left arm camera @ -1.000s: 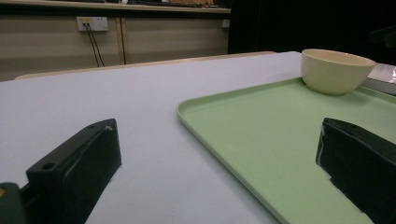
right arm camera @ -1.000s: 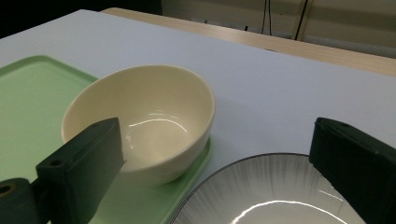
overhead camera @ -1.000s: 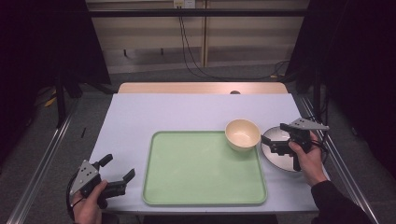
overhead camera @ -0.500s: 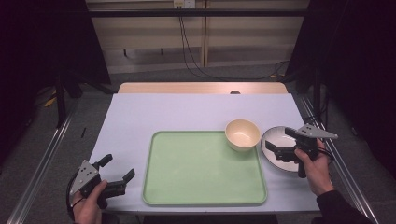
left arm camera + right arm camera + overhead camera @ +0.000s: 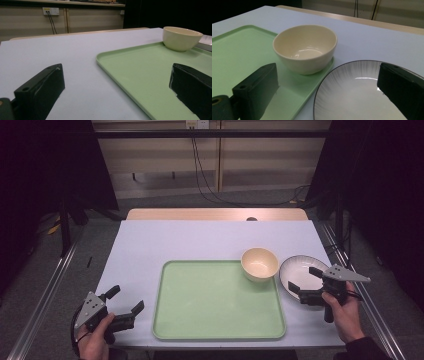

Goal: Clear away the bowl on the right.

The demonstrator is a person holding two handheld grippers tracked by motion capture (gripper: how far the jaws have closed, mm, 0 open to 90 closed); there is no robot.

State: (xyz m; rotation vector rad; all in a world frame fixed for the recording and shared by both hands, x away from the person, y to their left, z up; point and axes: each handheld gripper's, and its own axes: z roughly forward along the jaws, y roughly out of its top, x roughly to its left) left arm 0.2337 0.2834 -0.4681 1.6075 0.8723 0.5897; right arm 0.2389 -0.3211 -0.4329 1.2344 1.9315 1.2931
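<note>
A pale green tray [image 5: 217, 300] lies at the table's middle near the front edge. A cream bowl [image 5: 259, 264] stands empty on its far right corner. A white plate with a dark rim [image 5: 300, 270] rests on the table right of the tray. My right gripper [image 5: 305, 283] hovers open over the plate's near edge, holding nothing. In the right gripper view the bowl [image 5: 305, 48] and plate [image 5: 359, 95] lie between the spread jaws. My left gripper [image 5: 126, 299] is open and empty, left of the tray, near the front left corner. Its view looks along the tray [image 5: 150, 70] toward the bowl [image 5: 181, 38].
The table top [image 5: 200, 240] is light grey-blue with a wooden strip [image 5: 215, 214] along the far edge. Metal rails [image 5: 45, 295] run down both sides of the table. Cables [image 5: 205, 175] hang on the back wall.
My right gripper has drawn back toward the person and a little to the right, from over the plate to its near edge. The left gripper, bowl and plate have stayed put.
</note>
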